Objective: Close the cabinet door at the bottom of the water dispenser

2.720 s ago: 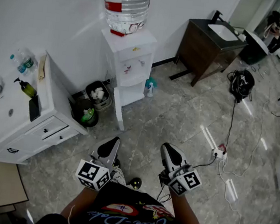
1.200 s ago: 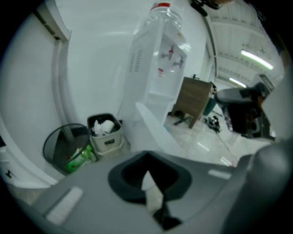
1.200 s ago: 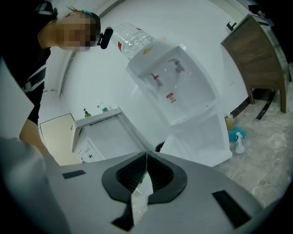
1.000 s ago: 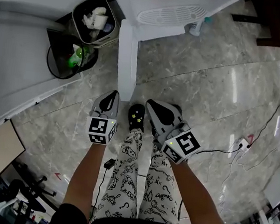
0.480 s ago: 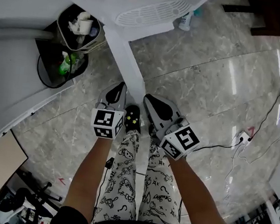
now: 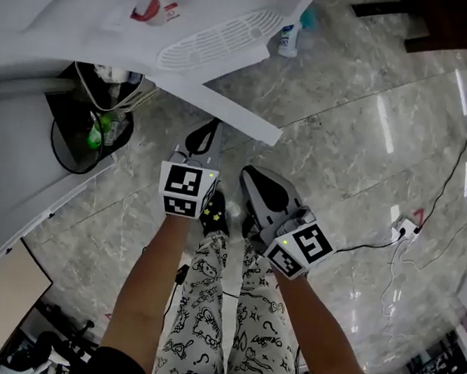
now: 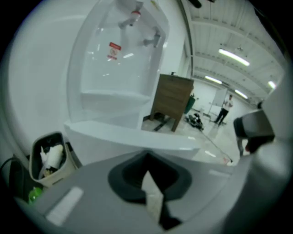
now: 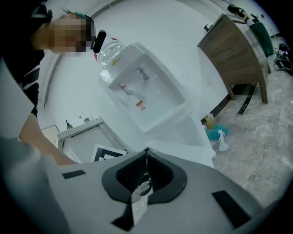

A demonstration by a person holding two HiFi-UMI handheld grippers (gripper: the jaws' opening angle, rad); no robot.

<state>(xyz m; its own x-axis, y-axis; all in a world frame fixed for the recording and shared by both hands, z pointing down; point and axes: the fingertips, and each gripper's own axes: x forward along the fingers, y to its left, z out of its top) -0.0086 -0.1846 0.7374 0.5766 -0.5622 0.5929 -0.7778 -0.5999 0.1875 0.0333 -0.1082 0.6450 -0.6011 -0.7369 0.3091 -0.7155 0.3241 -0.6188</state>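
Observation:
The white water dispenser [image 6: 153, 13] fills the upper left of the head view, its drip grille facing me. Its bottom cabinet door [image 6: 225, 110] stands open, a white slab jutting out over the floor. My left gripper [image 6: 210, 131] is shut and empty, its tip right at the door's near face. In the left gripper view the door [image 7: 132, 137] crosses just beyond the shut jaws. My right gripper [image 6: 248, 175] is shut and empty too, a little back from the door, beside the left one. The right gripper view shows the dispenser [image 8: 146, 98] and the door [image 8: 187, 153] ahead.
A black bin [image 6: 84, 136] holding a green bottle stands left of the door, against a white cabinet [image 6: 9, 173]. A spray bottle [image 6: 288, 39] stands beyond the dispenser. A power strip [image 6: 405, 227] and cable lie on the marble floor at right. My legs are below the grippers.
I have come closer and now look down on the dispenser. Both grippers moved forward. The left tip has reached the door, which lies more across the view than before.

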